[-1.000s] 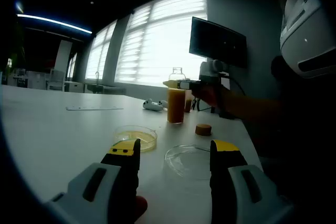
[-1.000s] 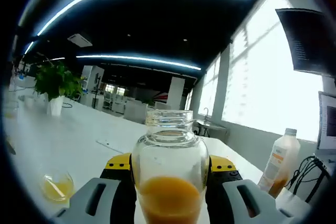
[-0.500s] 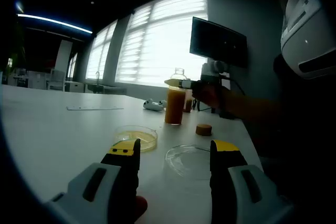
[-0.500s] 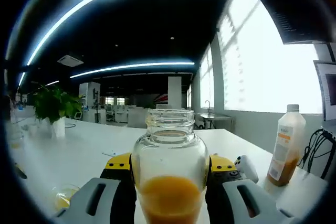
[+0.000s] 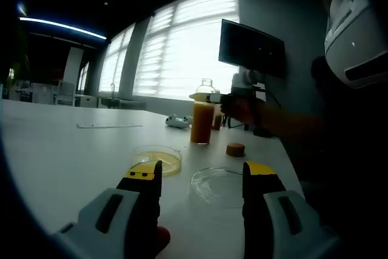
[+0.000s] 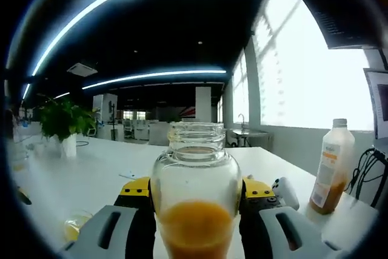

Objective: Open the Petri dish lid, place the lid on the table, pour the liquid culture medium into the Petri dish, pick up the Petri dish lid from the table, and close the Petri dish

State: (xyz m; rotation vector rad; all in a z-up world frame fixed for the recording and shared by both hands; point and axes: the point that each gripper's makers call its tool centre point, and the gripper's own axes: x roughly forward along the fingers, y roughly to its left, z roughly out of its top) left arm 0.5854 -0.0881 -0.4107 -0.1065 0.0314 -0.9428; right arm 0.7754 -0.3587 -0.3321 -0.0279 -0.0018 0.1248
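Hovering low over the white table [image 5: 60, 156], the left gripper [image 5: 202, 177] keeps its jaws apart and empty; the Petri dish [image 5: 157, 157] with yellow medium sits at 11 o'clock, its lid [image 5: 218, 185] between the jaws. In the right gripper view, the right gripper [image 6: 195, 193] clamps an upright open jar [image 6: 195, 198] of orange liquid; a plastic bottle [image 6: 328, 174] stands at 3 o'clock.
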